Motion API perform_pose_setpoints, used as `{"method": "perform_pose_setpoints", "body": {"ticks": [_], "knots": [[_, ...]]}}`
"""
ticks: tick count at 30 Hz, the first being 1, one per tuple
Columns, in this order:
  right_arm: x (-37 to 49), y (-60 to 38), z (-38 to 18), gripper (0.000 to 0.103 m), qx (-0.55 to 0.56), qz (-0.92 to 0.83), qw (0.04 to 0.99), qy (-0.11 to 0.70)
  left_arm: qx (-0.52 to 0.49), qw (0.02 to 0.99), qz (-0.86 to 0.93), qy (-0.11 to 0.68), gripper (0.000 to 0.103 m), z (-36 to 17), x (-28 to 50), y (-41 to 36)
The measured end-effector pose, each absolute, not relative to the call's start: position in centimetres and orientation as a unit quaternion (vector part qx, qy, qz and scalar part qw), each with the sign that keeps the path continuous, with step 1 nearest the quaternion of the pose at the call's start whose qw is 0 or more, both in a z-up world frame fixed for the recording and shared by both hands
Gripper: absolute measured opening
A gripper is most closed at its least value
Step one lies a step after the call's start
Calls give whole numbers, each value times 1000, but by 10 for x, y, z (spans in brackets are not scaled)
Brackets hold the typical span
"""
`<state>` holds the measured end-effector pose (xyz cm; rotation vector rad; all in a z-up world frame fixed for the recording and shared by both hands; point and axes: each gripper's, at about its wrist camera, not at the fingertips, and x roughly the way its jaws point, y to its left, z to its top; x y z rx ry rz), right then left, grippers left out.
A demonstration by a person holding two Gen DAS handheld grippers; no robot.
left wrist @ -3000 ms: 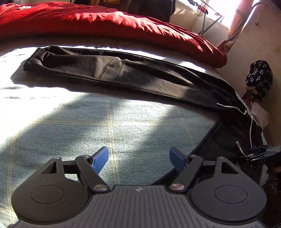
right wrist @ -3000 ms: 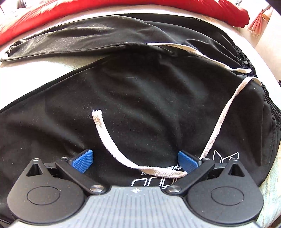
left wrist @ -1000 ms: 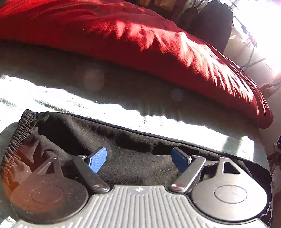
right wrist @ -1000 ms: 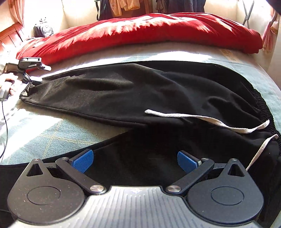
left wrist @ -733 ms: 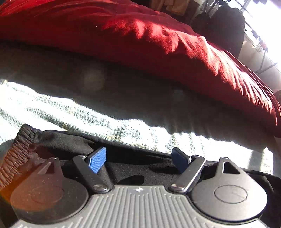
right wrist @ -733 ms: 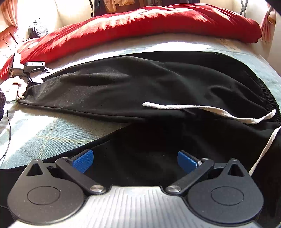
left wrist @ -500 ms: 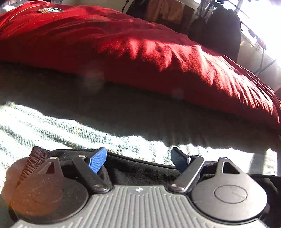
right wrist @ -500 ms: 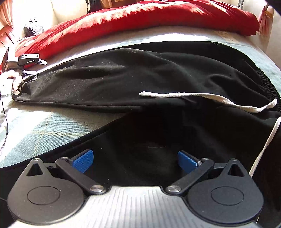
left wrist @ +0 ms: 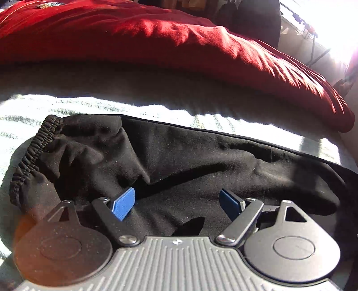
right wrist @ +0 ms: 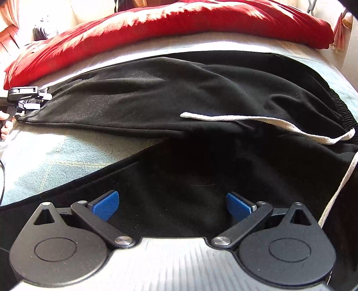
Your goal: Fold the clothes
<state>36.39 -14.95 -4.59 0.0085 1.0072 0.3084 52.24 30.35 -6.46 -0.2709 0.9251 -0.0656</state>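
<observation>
Black jogging trousers [right wrist: 201, 94] lie spread across a pale checked bedcover [right wrist: 56, 156], one leg stretching to the far left, the other running under my right gripper. A white drawstring [right wrist: 257, 122] trails from the gathered waistband [right wrist: 342, 112] at right. My right gripper [right wrist: 172, 203] hovers open over the near leg's dark cloth. In the left wrist view the far leg's elastic cuff [left wrist: 33, 154] sits at left, and my left gripper [left wrist: 177, 201] stands open just above the cloth behind that cuff. From the right wrist view the left gripper [right wrist: 29, 96] shows at the far leg's end.
A long red duvet [left wrist: 179, 40] lies bunched along the back of the bed, also the red duvet [right wrist: 179, 24] in the right wrist view. A hand [right wrist: 4, 125] and a cable show at the left edge. Dark hanging clothes [left wrist: 252, 20] and a bright window are beyond.
My left gripper has drawn back and risen over the far leg, so the cuff and more black cloth now show. My right gripper has edged slightly forward over the near leg.
</observation>
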Motion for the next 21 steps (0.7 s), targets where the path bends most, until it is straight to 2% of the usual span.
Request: {"method": "perform_pose_setpoints", "body": {"ticks": [4, 10, 17, 21], "knots": [[366, -150, -48, 103, 5, 146, 863, 483, -151, 880, -8, 450, 83, -52, 518, 321], [367, -144, -49, 103, -13, 141, 863, 484, -222, 878, -79, 416, 84, -53, 542, 313], [367, -146, -50, 103, -15, 145, 863, 484, -144, 892, 86, 419, 82, -67, 566, 339], [368, -146, -50, 103, -17, 144, 862, 485, -191, 897, 41, 396, 83, -50, 559, 340]]}}
